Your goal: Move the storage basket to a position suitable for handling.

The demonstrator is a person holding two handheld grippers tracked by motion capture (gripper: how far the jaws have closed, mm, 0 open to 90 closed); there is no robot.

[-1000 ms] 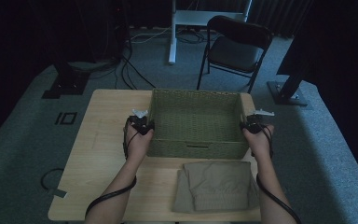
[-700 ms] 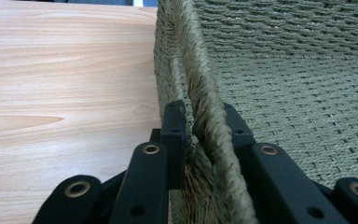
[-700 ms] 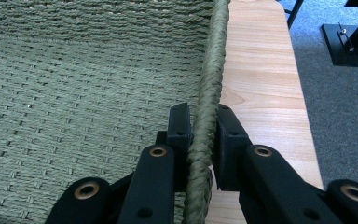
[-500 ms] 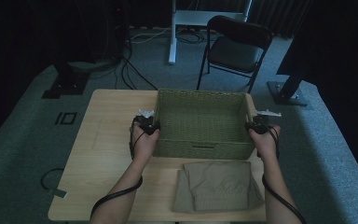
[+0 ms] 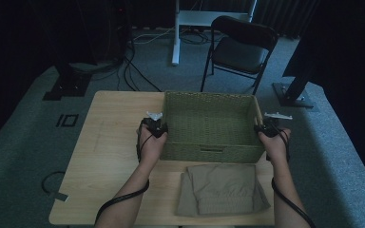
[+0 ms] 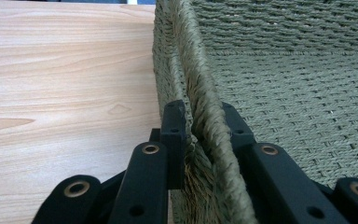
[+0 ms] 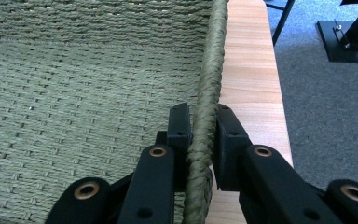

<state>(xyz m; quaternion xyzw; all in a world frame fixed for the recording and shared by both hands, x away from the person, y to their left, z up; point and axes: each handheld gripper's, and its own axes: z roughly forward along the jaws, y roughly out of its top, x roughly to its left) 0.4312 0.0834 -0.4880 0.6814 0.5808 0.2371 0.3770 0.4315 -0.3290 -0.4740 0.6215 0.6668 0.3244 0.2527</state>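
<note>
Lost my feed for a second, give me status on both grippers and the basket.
Left gripper shut on the basket's left rim. Right gripper shut on its right rim. Basket empty, on the table. Folded cloth lies in front, apart from it.

You are seeing the basket [image 5: 211,126] sitting mid-frame on the table [image 5: 109,142], the folded cloth [image 5: 223,189] lying below it, and the chair [image 5: 240,47] standing above it at upper centre.

A rectangular olive-green woven basket [image 5: 211,126] sits upright and open-topped at the far middle of the table [image 5: 114,142], empty inside, its braided rims clamped on the left and right sides.
</note>
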